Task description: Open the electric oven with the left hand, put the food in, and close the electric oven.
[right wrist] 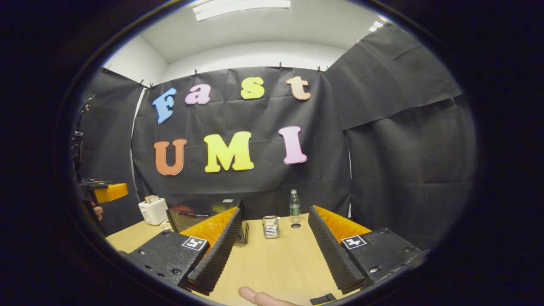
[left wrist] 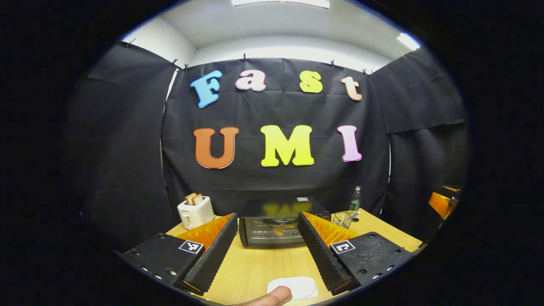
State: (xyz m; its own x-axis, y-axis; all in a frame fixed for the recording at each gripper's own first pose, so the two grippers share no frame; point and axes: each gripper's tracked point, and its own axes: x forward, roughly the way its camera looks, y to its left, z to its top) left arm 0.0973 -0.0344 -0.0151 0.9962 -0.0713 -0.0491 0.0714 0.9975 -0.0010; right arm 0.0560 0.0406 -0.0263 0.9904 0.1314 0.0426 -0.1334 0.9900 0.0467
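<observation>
The black electric oven stands on the wooden table straight ahead in the left gripper view, its door shut. A small brownish shape shows on the door glass; I cannot tell whether it is food inside or a reflection. My left gripper is open, short of the oven, its fingers framing the door. A white plate lies close below it, with a person's fingertip at its edge. My right gripper is open over the table, right of the oven, whose right side hides behind one finger.
A white toaster holding toast stands left of the oven. A glass and a plastic bottle stand to its right near the back wall. The other gripper shows at the far left of the right gripper view.
</observation>
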